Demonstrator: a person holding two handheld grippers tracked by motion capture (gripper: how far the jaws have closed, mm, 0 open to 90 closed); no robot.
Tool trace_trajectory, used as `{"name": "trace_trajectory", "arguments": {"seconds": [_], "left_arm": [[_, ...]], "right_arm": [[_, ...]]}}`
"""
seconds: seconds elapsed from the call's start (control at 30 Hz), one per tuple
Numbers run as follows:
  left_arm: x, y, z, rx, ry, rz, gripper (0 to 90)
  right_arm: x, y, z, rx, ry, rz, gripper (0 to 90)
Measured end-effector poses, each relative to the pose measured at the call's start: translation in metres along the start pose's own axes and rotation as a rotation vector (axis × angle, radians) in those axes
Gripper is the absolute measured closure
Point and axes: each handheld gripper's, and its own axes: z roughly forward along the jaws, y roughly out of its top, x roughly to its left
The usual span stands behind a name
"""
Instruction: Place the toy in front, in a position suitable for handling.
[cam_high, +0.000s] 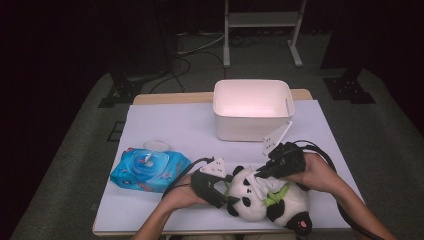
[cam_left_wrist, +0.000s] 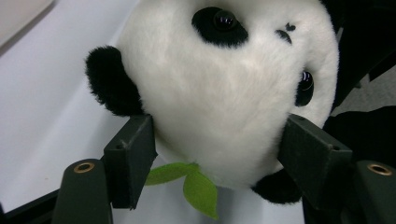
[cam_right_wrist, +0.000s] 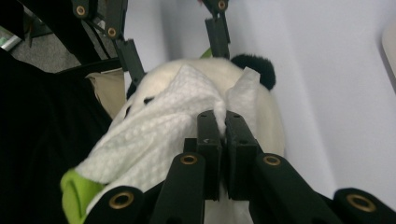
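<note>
A person sits at a counter (cam_high: 165, 125) covered in white, wiping a plush panda (cam_high: 265, 197) with a wet wipe (cam_right_wrist: 159, 126). The panda lies near the counter's front edge, at about five o'clock from the centre, its long axis running from its head at nine o'clock to its feet at four o'clock.

The left hand-held gripper (cam_high: 223, 192) sits just at nine o'clock from the panda's head. Its jaws straddle the head low down, one on each side; they look to be touching the fur loosely and not squeezing it, so I read them as released around the head.

The right hand-held gripper (cam_high: 261, 172) comes in from one o'clock, above the panda's chest. Its jaws are clenched on the wipe, which drapes across the face and chest.

This right hand-held gripper is the one directly over the body, so the coming stroke likely runs along the long axis, from head toward feet.

A blue wipe packet (cam_high: 149, 170) lies at nine o'clock from the panda, well apart. A white bin (cam_high: 252, 110) stands at twelve o'clock, near the far edge
</note>
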Motion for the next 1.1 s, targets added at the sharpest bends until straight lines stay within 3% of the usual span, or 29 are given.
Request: {"name": "trace_trajectory", "arguments": {"seconds": [0.13,0.47,0.57,0.73,0.9,1.1], "left_arm": [[-0.001,0.001,-0.002,-0.010,0.016,0.035,27.5],[-0.007,0.007,0.013,-0.019,0.012,0.026,31.3],[-0.006,0.007,0.014,-0.019,0.012,0.023,31.4],[-0.008,0.010,0.018,-0.024,0.012,0.027,31.3],[-0.006,0.007,0.016,-0.036,0.013,0.027,30.1],[-0.005,0.007,0.016,-0.035,0.015,0.034,29.1]], "right_arm": [[0.000,-0.006,-0.004,0.014,-0.005,0.014,85.2],[-0.004,-0.008,-0.001,0.044,0.004,0.033,85.1],[-0.005,-0.001,0.003,0.049,0.003,0.013,85.2],[-0.011,0.008,0.012,0.042,0.030,0.022,85.1],[-0.017,0.004,0.011,0.028,0.046,0.038,84.9],[-0.015,-0.008,-0.001,0.054,0.004,0.051,84.9]]}}
